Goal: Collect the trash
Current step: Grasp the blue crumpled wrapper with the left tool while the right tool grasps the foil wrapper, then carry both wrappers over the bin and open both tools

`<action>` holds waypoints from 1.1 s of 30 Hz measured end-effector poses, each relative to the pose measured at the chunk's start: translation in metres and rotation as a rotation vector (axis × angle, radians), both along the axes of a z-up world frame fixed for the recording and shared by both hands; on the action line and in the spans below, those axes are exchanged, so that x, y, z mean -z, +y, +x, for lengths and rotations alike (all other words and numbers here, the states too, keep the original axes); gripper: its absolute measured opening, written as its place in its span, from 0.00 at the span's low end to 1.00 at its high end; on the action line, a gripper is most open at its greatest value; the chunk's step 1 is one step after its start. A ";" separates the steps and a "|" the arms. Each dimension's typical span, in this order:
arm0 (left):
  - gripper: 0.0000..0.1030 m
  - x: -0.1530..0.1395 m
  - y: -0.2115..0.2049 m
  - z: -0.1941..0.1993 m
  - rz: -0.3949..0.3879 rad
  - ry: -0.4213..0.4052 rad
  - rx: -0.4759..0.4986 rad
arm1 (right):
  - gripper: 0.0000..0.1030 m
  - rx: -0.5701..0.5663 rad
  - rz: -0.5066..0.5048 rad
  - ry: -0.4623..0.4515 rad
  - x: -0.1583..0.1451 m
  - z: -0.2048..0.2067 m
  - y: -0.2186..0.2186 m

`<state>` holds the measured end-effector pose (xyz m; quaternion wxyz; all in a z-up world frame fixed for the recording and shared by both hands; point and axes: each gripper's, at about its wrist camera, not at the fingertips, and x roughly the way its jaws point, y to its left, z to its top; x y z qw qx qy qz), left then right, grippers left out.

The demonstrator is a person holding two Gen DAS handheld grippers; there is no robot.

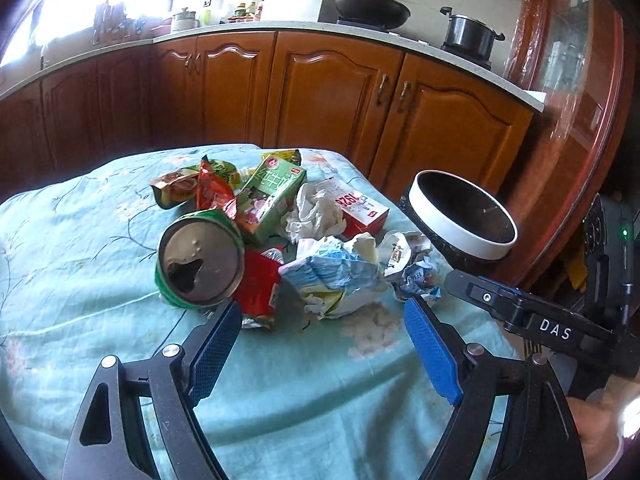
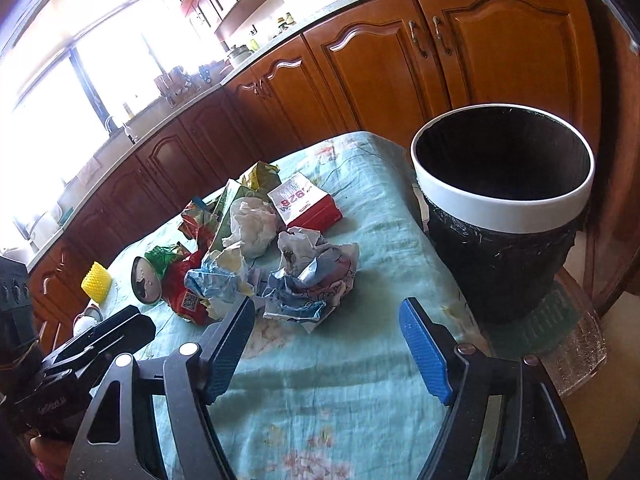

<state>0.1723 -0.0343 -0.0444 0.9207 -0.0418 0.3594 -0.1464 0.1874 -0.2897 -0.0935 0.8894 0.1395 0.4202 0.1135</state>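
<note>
Blue pads (image 1: 430,350) of left gripper (image 1: 320,344) stand wide apart w/ nothing between; right gripper (image 2: 326,344) also open and empty, just short of the paper wad (image 2: 312,284). Trash pile sits mid-table on the cloth (image 2: 320,400); bin (image 2: 502,200) at the table's right end. I think best is to take the near wad first, close on its bulk, not on the cloth. Can (image 1: 200,260) may roll, so grip it across the body.

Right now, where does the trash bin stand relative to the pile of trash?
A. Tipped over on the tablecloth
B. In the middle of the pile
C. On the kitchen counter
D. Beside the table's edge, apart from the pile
D: the trash bin stands upright off the tablecloth's edge, clear of the crumpled wrappers.
</note>
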 end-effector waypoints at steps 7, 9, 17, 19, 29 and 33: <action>0.74 0.013 -0.016 0.043 0.054 0.027 0.018 | 0.56 -0.075 0.017 0.049 0.009 0.035 0.008; 0.59 0.023 -0.021 0.055 0.062 0.070 0.035 | 0.36 -0.097 0.035 0.079 0.017 0.041 0.009; 0.15 0.037 -0.019 0.080 -0.028 0.163 0.071 | 0.02 -0.083 0.067 0.063 0.015 0.029 -0.007; 0.08 0.035 -0.018 0.079 -0.033 0.155 0.083 | 0.01 -0.075 0.067 0.053 0.011 0.027 -0.009; 0.05 0.015 -0.013 0.055 -0.055 0.086 0.132 | 0.00 -0.059 0.066 -0.001 -0.009 0.012 -0.019; 0.05 0.008 -0.013 0.050 -0.061 0.066 0.142 | 0.00 -0.048 0.068 -0.016 -0.015 0.010 -0.024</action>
